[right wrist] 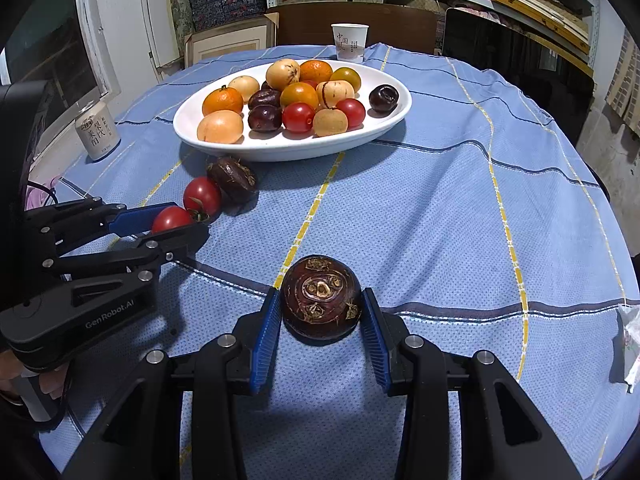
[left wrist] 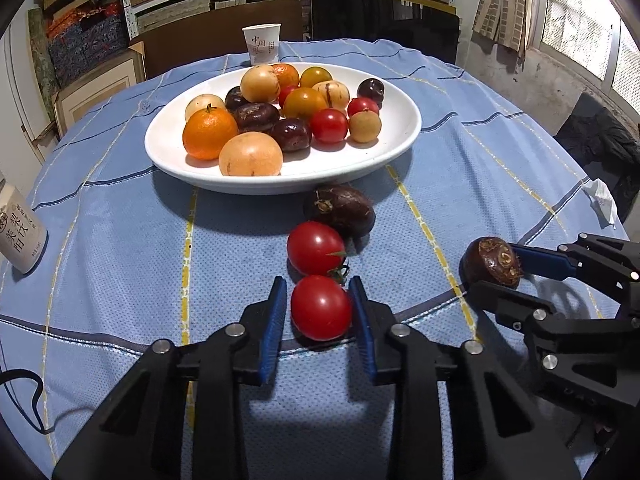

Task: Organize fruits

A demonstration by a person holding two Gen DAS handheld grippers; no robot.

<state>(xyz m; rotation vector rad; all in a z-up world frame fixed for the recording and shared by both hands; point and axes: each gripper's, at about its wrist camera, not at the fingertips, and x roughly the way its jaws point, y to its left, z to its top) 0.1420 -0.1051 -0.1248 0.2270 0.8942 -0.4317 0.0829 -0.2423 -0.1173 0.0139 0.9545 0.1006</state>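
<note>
A white plate point(left wrist: 404, 128) point(right wrist: 280, 154) at the back of the blue-clothed table holds several oranges, tomatoes, tan fruits and dark chestnuts. In front of it lie a dark chestnut point(left wrist: 344, 210) point(right wrist: 232, 180) and a red tomato point(left wrist: 316, 248) point(right wrist: 202, 196). My left gripper point(left wrist: 318, 284) point(right wrist: 188, 218) is shut on a second red tomato point(left wrist: 320, 307) point(right wrist: 172, 219) resting on the cloth. To its right, my right gripper point(right wrist: 320, 292) point(left wrist: 494, 268) is shut on a dark brown water chestnut point(right wrist: 320, 296) point(left wrist: 492, 262).
A paper cup point(left wrist: 262, 44) point(right wrist: 349, 42) stands behind the plate. A drink can point(left wrist: 20, 236) point(right wrist: 97, 130) sits at the left edge. A crumpled tissue point(left wrist: 602, 200) point(right wrist: 630, 344) lies at the right edge. Chairs and shelves ring the table.
</note>
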